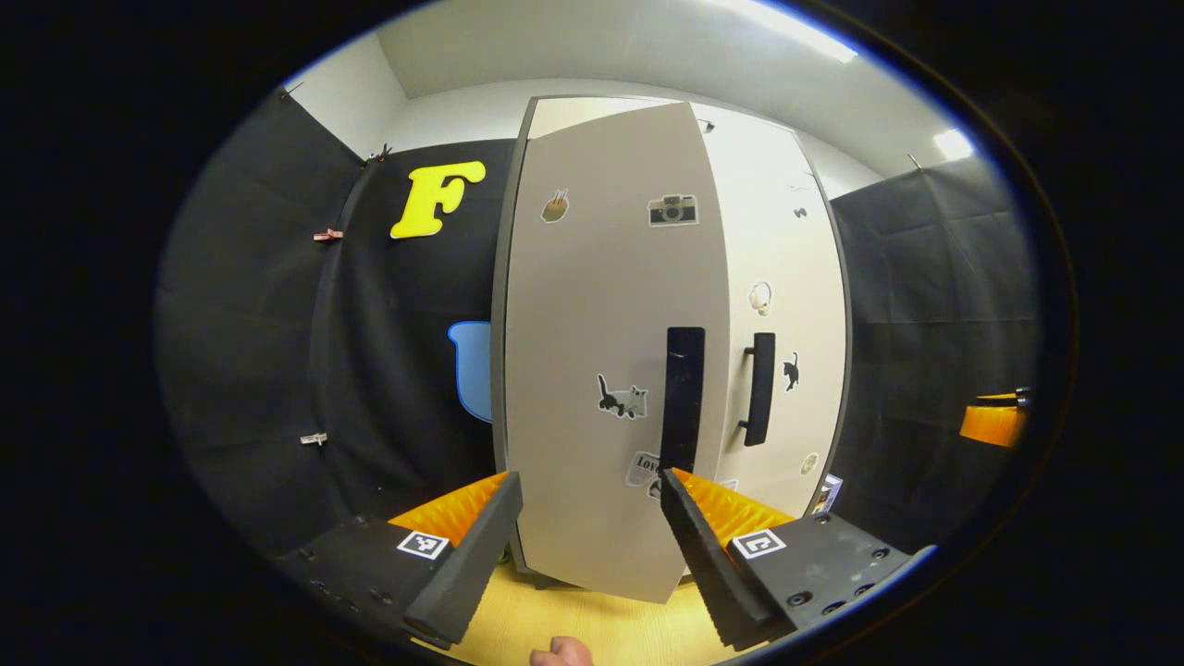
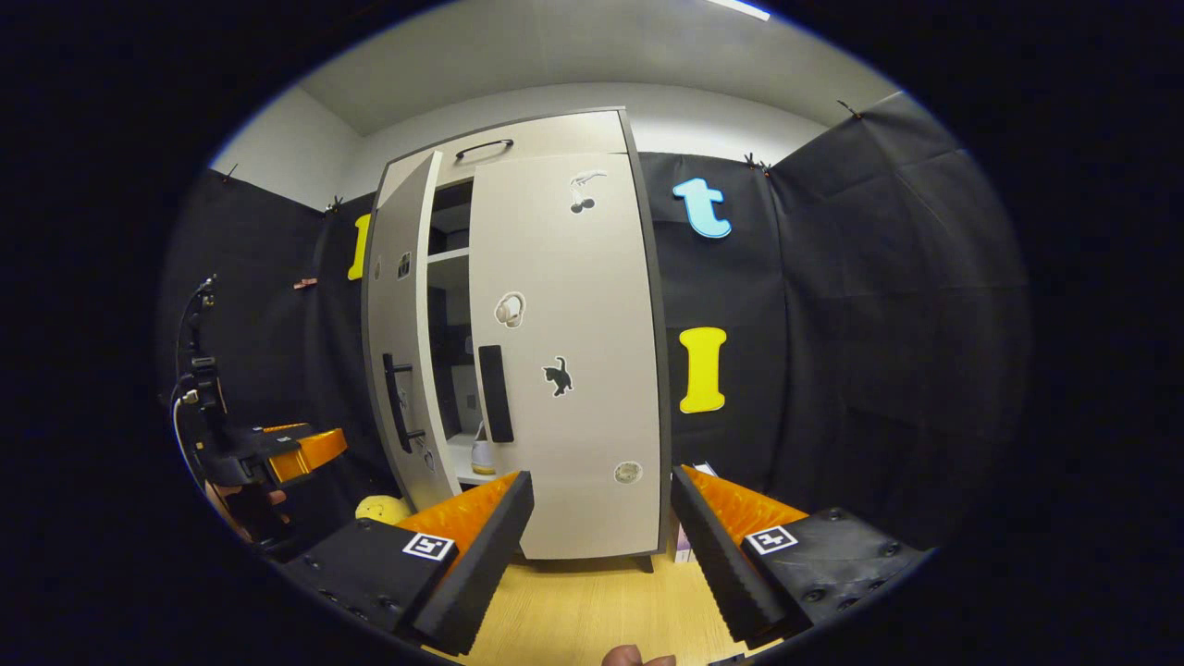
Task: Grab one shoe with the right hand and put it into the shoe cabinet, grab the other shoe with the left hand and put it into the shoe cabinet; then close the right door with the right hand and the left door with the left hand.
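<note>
The left tool (image 1: 592, 546) hangs wide open with nothing between its fingers, facing the cabinet's (image 1: 671, 351) left door (image 1: 610, 361) from close by. That door stands ajar, swung partway out, its dark handle (image 1: 684, 398) just above the right finger. Beside it the right door (image 1: 786, 314) lies flat against the cabinet front, with its own handle (image 1: 760, 388).

In the right gripper view, the right tool (image 2: 601, 546) is also spread wide and empty, set back from the cabinet (image 2: 546, 324) above the wooden floor (image 2: 573, 620). The right door (image 2: 564, 351) is closed; the left door (image 2: 398, 342) is angled out, leaving a dark gap where shelves show. Through that gap, a pale shoe (image 2: 482, 455) sits on a low shelf inside. The other shoe cannot be made out. A yellow rounded thing (image 2: 384, 508) lies on the floor near the left door's foot. The left tool (image 2: 291, 451), held by a hand, shows at far left, well apart from the cabinet.
</note>
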Action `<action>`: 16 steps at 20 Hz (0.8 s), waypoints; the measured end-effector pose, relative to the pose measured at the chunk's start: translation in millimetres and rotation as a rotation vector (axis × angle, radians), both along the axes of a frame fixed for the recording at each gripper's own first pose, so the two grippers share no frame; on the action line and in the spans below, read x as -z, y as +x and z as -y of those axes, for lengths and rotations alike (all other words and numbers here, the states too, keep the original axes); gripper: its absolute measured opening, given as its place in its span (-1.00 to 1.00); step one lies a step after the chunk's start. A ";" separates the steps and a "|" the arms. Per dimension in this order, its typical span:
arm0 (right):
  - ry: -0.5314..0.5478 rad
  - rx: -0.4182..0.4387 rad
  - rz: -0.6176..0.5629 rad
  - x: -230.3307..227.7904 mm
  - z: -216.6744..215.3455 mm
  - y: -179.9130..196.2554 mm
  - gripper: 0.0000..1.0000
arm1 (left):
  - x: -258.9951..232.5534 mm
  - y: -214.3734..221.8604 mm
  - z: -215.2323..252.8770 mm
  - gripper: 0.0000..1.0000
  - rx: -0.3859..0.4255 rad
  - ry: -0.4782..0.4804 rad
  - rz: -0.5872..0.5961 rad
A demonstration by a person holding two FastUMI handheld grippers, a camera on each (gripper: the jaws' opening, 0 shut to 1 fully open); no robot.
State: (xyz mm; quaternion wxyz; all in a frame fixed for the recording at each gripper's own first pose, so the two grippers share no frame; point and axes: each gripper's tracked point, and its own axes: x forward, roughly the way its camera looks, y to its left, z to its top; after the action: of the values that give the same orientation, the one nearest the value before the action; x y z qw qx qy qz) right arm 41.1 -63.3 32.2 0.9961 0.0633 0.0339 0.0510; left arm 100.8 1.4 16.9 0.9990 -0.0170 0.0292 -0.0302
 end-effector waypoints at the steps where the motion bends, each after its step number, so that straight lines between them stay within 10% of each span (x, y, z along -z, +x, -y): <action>1: 0.001 0.001 -0.004 1.1 0.0 -0.1 0.96 | -0.7 -4.9 4.8 0.90 0.009 0.003 0.004; 16: -0.094 0.071 0.035 1.5 -1.8 -6.4 0.96 | -0.2 -39.1 11.0 0.90 0.007 0.041 0.012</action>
State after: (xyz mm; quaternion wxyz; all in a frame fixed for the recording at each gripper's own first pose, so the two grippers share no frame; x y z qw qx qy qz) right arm 34.7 -61.5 30.6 0.9996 0.0167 0.0166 0.0151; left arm 61.8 -9.6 17.1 0.9992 0.0040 0.0240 -0.0331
